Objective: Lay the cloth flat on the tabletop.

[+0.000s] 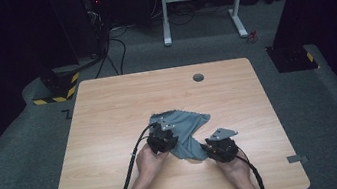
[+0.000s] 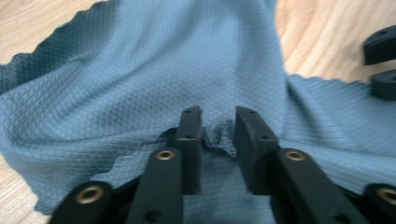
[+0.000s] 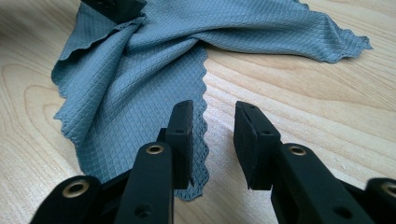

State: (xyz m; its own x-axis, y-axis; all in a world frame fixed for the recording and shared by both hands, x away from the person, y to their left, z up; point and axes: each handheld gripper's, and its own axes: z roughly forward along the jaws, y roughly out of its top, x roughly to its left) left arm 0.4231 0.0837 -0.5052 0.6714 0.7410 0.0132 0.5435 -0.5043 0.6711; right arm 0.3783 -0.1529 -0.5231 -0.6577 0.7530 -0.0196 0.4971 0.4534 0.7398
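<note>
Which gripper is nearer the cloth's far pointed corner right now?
Left. The left gripper sits on the blue-grey cloth, jaws open around a scalloped fold. The right gripper is open at the near edge, farther from that corner.

Grey-blue cloth [image 1: 184,127], crumpled on the wooden table just below the centre of the high view.

It is a thin fabric with a fine diamond weave and a scalloped edge [image 3: 204,100]. It lies bunched and creased, not flat: one pointed corner [image 3: 359,45] reaches toward the upper right of the right gripper view, and folds gather toward its upper left.
</note>
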